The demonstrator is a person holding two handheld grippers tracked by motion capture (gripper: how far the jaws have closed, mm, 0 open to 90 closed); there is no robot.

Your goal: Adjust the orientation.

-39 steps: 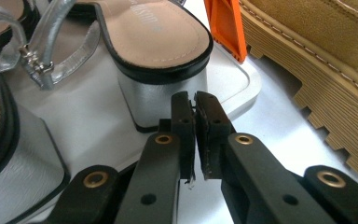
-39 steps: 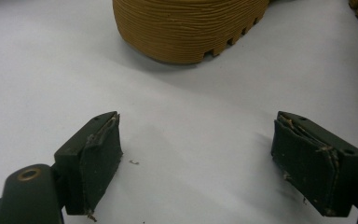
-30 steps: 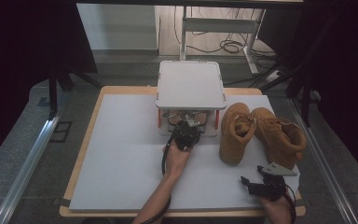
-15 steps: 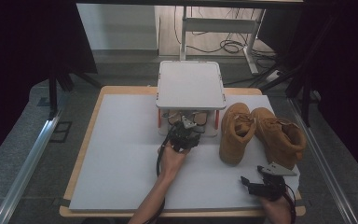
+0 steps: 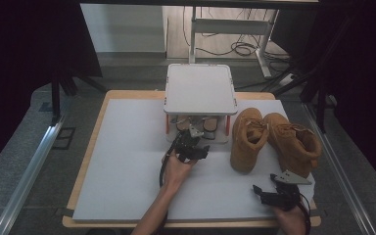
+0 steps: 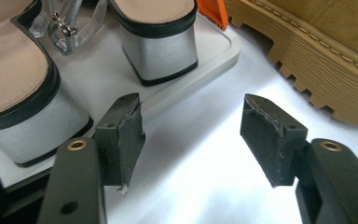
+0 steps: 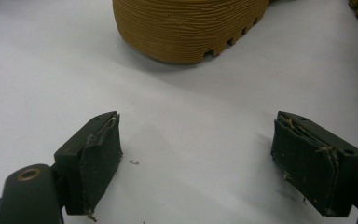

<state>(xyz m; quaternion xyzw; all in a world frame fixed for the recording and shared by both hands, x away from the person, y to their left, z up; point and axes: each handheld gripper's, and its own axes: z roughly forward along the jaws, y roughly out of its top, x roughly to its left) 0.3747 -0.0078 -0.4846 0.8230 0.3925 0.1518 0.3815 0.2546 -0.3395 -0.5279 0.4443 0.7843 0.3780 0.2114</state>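
A white desk (image 5: 127, 166) carries a small two-tier shoe rack (image 5: 200, 88) at its far middle, with a flat pale top shelf on orange posts and a lower tray beneath. On that lower tray (image 6: 214, 51) sit two silver block-heeled sandals (image 6: 161, 42) with tan insoles and black edging, heels facing the near side; a thin silver strap with a buckle lies between them.

Just to the right of the rack stand two tan suede boots (image 5: 247, 139) side by side, the second boot (image 5: 293, 144) further right, both with thick ridged lug soles.

The left gripper (image 5: 192, 147) is held just in front of the rack's lower tray, pointing at the sandals. In the left gripper view its fingers (image 6: 121, 140) stand well apart with nothing between them, one over the tray's front edge near the closest sandal heel, the other over bare desk beside the ridged boot sole (image 6: 317, 70).

The right gripper (image 5: 274, 196) rests low at the near right corner of the desk, in front of the boots and well apart from the left one. In the right gripper view its fingers (image 7: 98, 158) are also spread wide and empty, over bare white surface, with a boot's rounded sole end (image 7: 186, 28) near ahead.
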